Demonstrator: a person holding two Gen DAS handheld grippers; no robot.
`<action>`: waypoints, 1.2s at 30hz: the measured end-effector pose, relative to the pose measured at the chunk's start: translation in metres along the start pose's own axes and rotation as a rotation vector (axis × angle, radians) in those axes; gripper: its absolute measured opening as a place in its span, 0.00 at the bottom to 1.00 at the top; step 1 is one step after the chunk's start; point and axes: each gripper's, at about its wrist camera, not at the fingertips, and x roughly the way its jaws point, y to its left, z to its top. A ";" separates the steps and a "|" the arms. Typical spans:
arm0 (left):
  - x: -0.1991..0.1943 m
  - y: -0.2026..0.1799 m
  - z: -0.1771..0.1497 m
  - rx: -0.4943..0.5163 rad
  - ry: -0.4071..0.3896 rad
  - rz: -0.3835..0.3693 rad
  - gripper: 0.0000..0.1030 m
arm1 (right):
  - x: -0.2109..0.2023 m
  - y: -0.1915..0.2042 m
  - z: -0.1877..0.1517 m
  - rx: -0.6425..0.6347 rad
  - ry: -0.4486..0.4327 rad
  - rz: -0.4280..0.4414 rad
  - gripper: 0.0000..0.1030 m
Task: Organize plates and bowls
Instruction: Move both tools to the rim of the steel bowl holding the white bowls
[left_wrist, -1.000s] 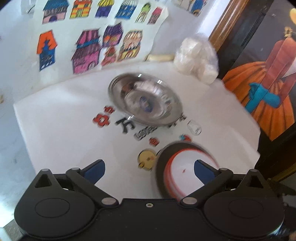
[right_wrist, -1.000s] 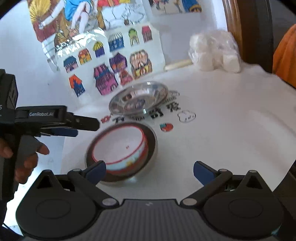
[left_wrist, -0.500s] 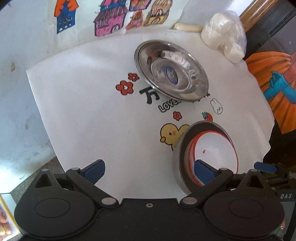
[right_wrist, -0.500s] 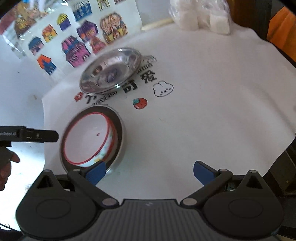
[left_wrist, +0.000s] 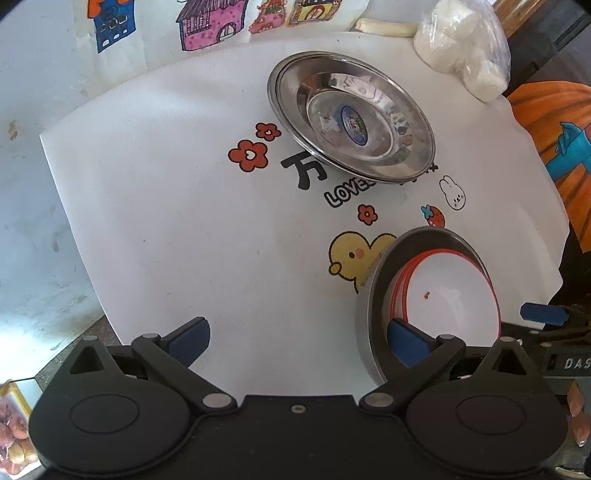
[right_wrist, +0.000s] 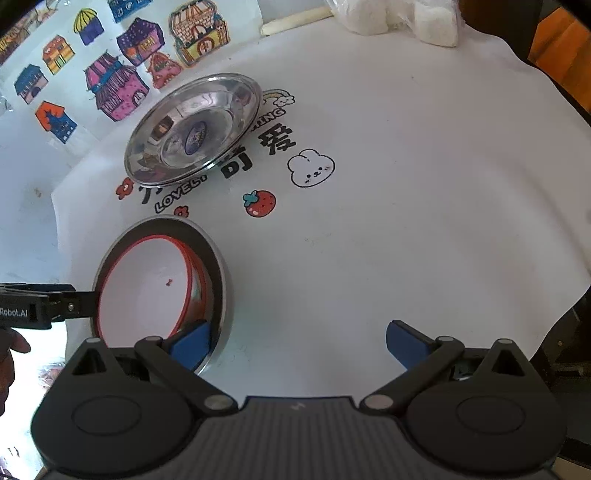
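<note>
A white bowl with a red rim (left_wrist: 448, 295) sits nested inside a steel bowl (left_wrist: 369, 295) near the table's front edge; both show in the right wrist view too, the white bowl (right_wrist: 144, 288) within the steel bowl (right_wrist: 219, 284). A stack of shiny steel plates (left_wrist: 351, 118) lies farther back, and shows in the right wrist view (right_wrist: 192, 129). My left gripper (left_wrist: 299, 339) is open, its right finger over the bowls' near rim. My right gripper (right_wrist: 299, 341) is open, its left finger over the bowls' near rim.
A white cloth with cartoon prints (left_wrist: 184, 206) covers the round table. A plastic bag of white lumps (left_wrist: 465, 48) lies at the back right. House drawings (right_wrist: 118, 88) hang on the wall behind. The table edge falls away at right (right_wrist: 561, 295).
Both grippers have risen and tilted down over the table, closing in on the nested bowls from opposite sides. Bowls and plates have not moved.
</note>
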 end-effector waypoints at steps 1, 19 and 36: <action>0.000 0.000 0.001 0.001 -0.001 0.004 0.99 | 0.001 0.001 0.001 -0.003 0.006 -0.004 1.00; -0.004 0.000 0.001 -0.069 -0.011 -0.068 0.75 | 0.004 0.008 0.005 0.075 0.063 0.039 0.67; 0.010 -0.004 -0.007 -0.054 0.026 -0.131 0.34 | 0.011 0.010 0.001 0.122 0.085 0.100 0.52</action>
